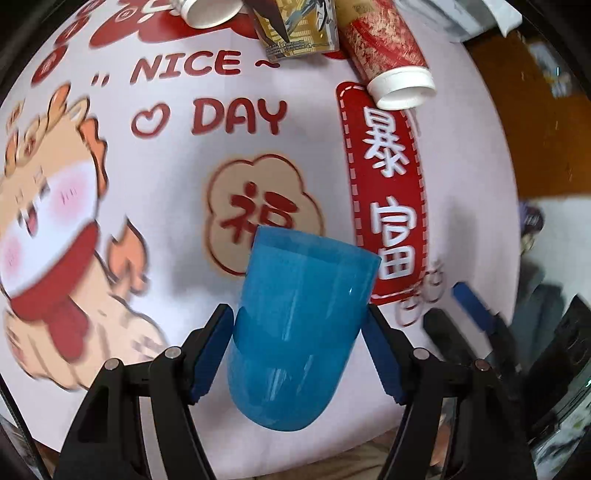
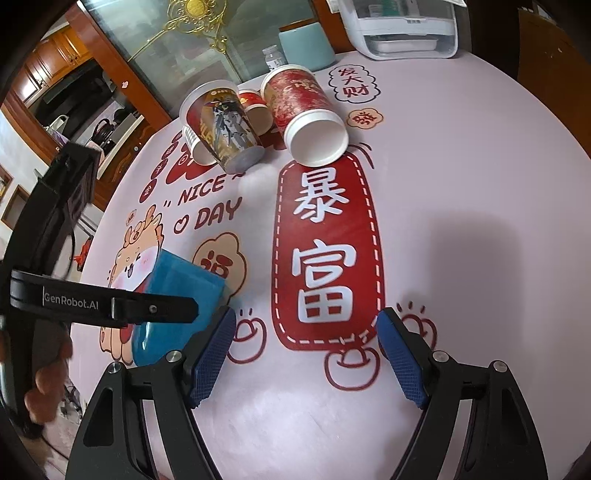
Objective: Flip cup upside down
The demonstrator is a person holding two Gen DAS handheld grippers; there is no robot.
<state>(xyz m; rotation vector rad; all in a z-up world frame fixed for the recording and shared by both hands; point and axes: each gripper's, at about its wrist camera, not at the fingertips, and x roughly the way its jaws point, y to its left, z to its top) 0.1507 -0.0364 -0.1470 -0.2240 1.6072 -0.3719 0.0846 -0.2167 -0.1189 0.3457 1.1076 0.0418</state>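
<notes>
Cup [image 1: 301, 328], blue, sits clamped between the left claw [image 1: 297, 350] pads, long axis pointing forward, tilted above the surface [image 1: 177, 206]; right claw [image 2: 306, 354] gapes, holding nothing, alongside.

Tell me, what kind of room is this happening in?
Most likely a home dining room. A round table wears a festive printed tablecloth with paper cups lying on it, and behind stand a wooden glass-fronted cabinet and a white appliance. The left claw grips a blue cup.
</notes>
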